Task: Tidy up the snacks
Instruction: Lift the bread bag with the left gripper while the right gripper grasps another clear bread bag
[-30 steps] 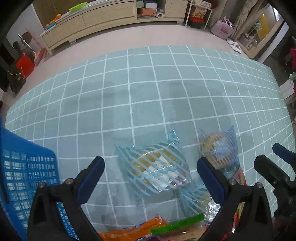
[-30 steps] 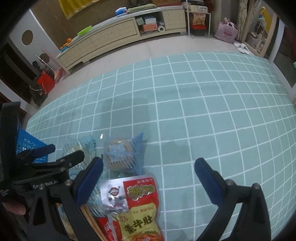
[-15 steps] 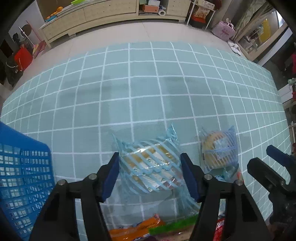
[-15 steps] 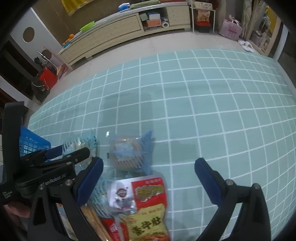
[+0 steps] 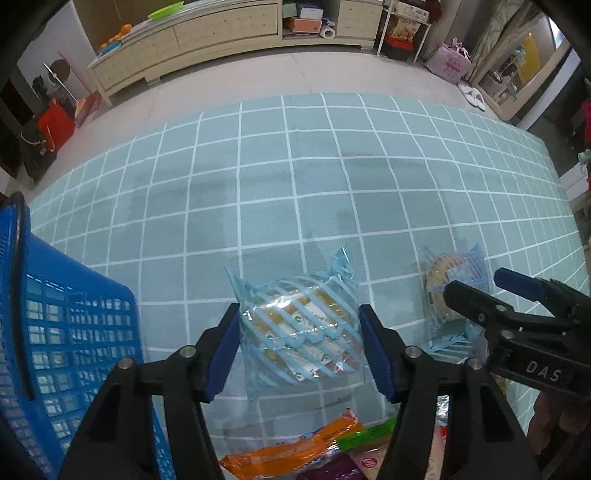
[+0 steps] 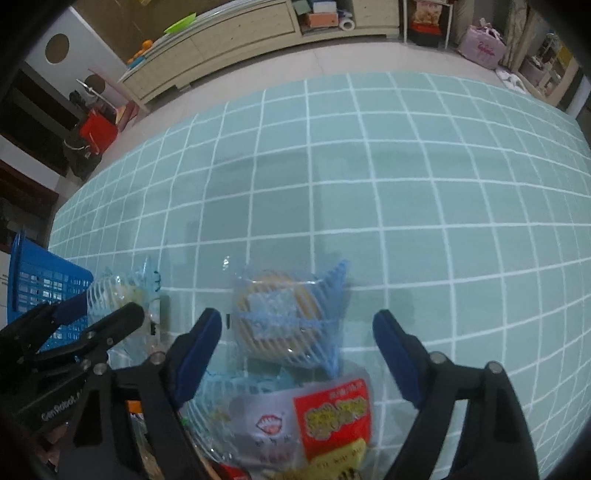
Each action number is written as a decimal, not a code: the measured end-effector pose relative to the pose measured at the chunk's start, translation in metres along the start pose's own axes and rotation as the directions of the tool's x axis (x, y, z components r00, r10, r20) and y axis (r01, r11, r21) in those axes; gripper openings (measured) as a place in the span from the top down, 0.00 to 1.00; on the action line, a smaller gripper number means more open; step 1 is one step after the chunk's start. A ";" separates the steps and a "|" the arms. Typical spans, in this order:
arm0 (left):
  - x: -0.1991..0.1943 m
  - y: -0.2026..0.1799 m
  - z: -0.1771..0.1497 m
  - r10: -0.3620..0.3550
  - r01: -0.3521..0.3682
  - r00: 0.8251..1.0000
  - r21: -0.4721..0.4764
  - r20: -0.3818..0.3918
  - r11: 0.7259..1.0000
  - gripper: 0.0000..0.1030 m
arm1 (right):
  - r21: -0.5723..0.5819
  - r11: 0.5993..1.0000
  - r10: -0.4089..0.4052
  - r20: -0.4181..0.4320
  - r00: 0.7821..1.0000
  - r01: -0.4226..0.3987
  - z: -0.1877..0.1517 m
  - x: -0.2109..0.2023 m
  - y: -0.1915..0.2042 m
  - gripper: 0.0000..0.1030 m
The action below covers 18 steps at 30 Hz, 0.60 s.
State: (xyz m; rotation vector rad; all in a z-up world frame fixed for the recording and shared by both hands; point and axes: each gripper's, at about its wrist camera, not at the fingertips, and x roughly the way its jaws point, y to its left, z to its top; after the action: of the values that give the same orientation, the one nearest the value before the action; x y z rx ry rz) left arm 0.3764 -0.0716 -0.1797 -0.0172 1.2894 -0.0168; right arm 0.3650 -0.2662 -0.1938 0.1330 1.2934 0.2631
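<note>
Left gripper (image 5: 299,341) clamps a blue-striped pastry packet (image 5: 297,332), bound for the blue basket (image 5: 66,350); right gripper (image 6: 297,338), jaws just narrowing yet clear, straddles a second pastry packet (image 6: 284,317).

Floor covering: a teal rug (image 5: 295,177) with a white grid, spread over pale floor.
Far wall: a long light-wood sideboard (image 5: 207,33), a green tray (image 5: 166,4) and oranges (image 5: 117,31) on top.
Left corner: a red bag (image 5: 55,125).
Right side: a pink bag (image 5: 448,62), white slippers (image 5: 472,98) next to it.
</note>
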 end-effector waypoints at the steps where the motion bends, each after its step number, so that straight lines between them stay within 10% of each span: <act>1: 0.000 0.001 -0.001 0.003 -0.003 1.000 -0.001 -0.004 1.000 0.42 | -0.003 1.000 -0.002 -0.002 1.000 0.002 0.000 0.003 0.002 0.16; 10: 0.010 -0.004 0.002 -0.026 0.026 0.999 -0.009 -0.023 1.000 0.42 | -0.050 0.997 -0.054 -0.003 0.999 0.054 0.005 0.014 0.015 0.16; 18: -0.009 0.004 -0.014 -0.083 0.083 0.997 -0.011 -0.003 0.996 0.42 | -0.118 0.989 -0.084 0.022 0.996 0.086 -0.001 -0.002 0.028 0.40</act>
State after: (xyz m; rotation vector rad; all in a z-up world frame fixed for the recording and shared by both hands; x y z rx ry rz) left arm 0.3606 -0.0677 -0.1748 -0.0804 1.2914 -0.0813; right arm 0.3606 -0.2400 -0.1857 -0.0210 1.2596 0.2648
